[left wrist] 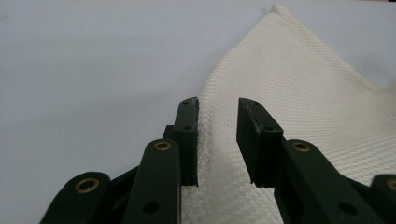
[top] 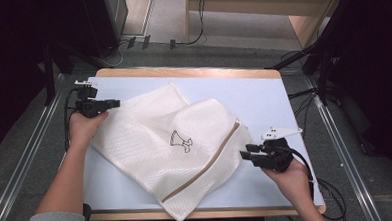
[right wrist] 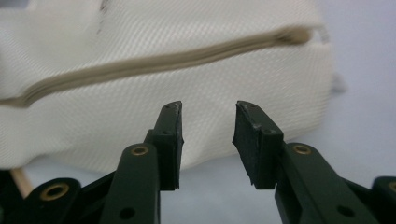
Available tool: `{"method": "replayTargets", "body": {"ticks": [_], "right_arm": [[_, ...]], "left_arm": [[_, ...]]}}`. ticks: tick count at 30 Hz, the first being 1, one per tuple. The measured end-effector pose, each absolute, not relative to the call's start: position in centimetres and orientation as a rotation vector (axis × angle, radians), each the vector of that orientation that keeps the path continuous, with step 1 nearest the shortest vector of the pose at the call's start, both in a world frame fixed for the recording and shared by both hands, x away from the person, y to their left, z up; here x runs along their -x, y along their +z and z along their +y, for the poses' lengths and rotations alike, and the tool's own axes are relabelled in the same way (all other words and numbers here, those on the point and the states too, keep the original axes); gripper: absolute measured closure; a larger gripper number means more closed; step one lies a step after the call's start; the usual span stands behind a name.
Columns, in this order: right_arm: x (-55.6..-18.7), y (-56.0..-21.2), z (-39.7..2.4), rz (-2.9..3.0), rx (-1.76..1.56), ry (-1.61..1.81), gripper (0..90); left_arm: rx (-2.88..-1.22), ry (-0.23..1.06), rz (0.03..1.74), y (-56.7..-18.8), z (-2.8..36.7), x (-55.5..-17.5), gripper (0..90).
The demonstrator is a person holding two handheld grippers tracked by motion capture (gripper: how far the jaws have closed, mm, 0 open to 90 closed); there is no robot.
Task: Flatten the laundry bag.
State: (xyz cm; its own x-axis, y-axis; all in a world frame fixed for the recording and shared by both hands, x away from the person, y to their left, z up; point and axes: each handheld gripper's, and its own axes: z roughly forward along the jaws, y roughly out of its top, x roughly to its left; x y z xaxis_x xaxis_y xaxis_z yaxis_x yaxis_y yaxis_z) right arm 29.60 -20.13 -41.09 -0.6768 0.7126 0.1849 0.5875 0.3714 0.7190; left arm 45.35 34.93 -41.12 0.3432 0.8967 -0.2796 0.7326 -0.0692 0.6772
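Observation:
A white mesh bag (top: 149, 127) lies crumpled across the middle of the pale blue table top (top: 263, 97), with a beige zipper (top: 211, 162) running down its right side and a small black drawing (top: 180, 141) on it. My left gripper (top: 116, 102) sits at the bag's far left corner, open. In the left gripper view its jaws (left wrist: 217, 109) stand apart over the mesh (left wrist: 289, 70) without pressing on it. My right gripper (top: 246, 153) hovers just off the bag's right edge, open. The right gripper view has the bag (right wrist: 140, 112) and the zipper (right wrist: 140, 65) a little beyond the gripper's tips (right wrist: 208, 112).
The table has a wooden rim (top: 182, 71) and metal rails along both sides. Cables (top: 306, 160) trail from the right gripper over the table's right edge. Black stands and floor cables lie beyond the far edge.

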Motion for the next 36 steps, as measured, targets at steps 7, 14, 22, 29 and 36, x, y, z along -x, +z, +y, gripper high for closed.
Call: {"method": "replayTargets", "body": {"ticks": [7,14,22,29,36], "right_arm": [[-34.7,-41.4,-20.7,2.36,-1.234,1.188,58.4],[-40.9,-41.7,-18.5,2.299,-1.247,1.196,55.7],[-44.3,-43.5,-16.6,2.35,-1.251,1.091,76.1],[-44.8,-46.4,-15.8,2.486,-1.27,0.984,77.9],[-44.6,-44.7,-16.8,2.43,-1.259,1.132,71.9]], "left_arm": [[-1.876,0.255,1.366,-39.9,33.3,-44.3,61.1],[-1.885,0.259,1.333,-39.1,33.6,-43.3,45.2],[-1.836,0.237,1.366,-39.1,35.4,-42.4,36.5],[-1.859,0.244,1.378,-39.0,35.8,-41.3,37.0],[-1.886,0.252,1.373,-39.0,35.7,-38.6,38.4]]}}
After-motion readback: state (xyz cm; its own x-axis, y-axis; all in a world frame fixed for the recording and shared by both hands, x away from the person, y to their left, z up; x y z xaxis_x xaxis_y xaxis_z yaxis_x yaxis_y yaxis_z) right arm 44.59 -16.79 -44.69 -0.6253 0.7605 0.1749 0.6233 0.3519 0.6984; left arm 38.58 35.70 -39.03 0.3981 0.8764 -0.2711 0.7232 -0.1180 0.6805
